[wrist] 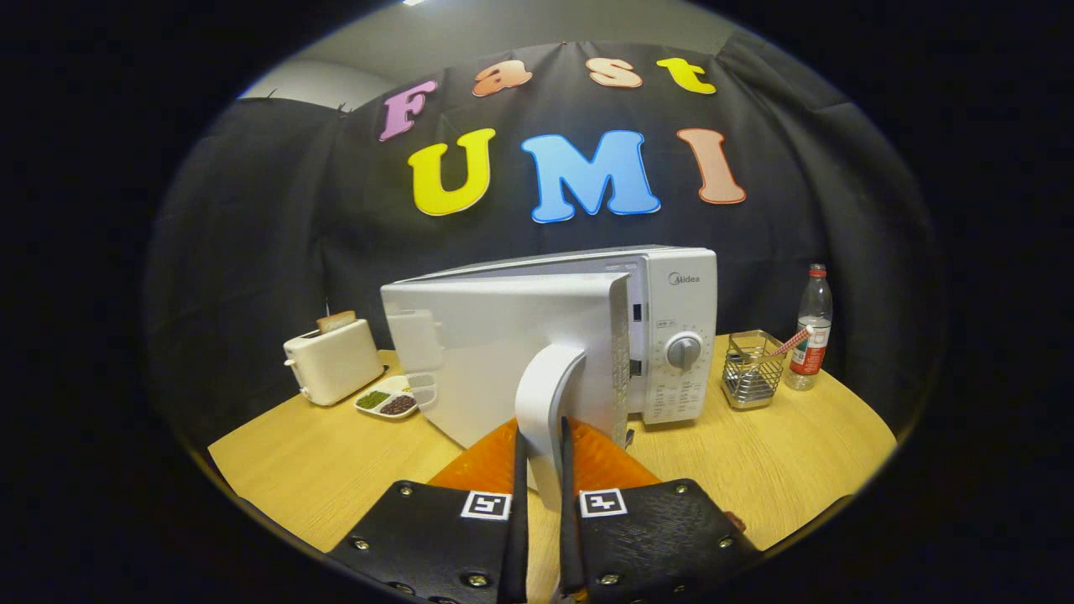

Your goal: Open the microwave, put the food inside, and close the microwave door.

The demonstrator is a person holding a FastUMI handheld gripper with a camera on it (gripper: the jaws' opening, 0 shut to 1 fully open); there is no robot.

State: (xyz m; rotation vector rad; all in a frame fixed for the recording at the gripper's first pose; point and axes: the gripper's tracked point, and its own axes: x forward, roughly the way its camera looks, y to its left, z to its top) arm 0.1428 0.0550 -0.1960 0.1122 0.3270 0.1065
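Opening step: the microwave on the table has its door swung partly out toward the camera, so the first step looks underway or nearly done.
Tool: the tool has its fingers drawn close together, pinching the door's handle between them, one finger on each side of it.
Door position: it stands roughly edge-on to the oven front, hinged on the left; how wide it must still go I cannot tell.
Food: an orange, ribbed thing lies on the table just beyond the fingers, below the door; it may be the food or its wrapper, but that is unclear. A divided dish with green and dark fillings sits left of the door, beside a toaster.
Left to do: by my reading, release the handle, carry the food into the cavity, then shut the door.
Other things: a wire caddy and a bottle stand right of the microwave.
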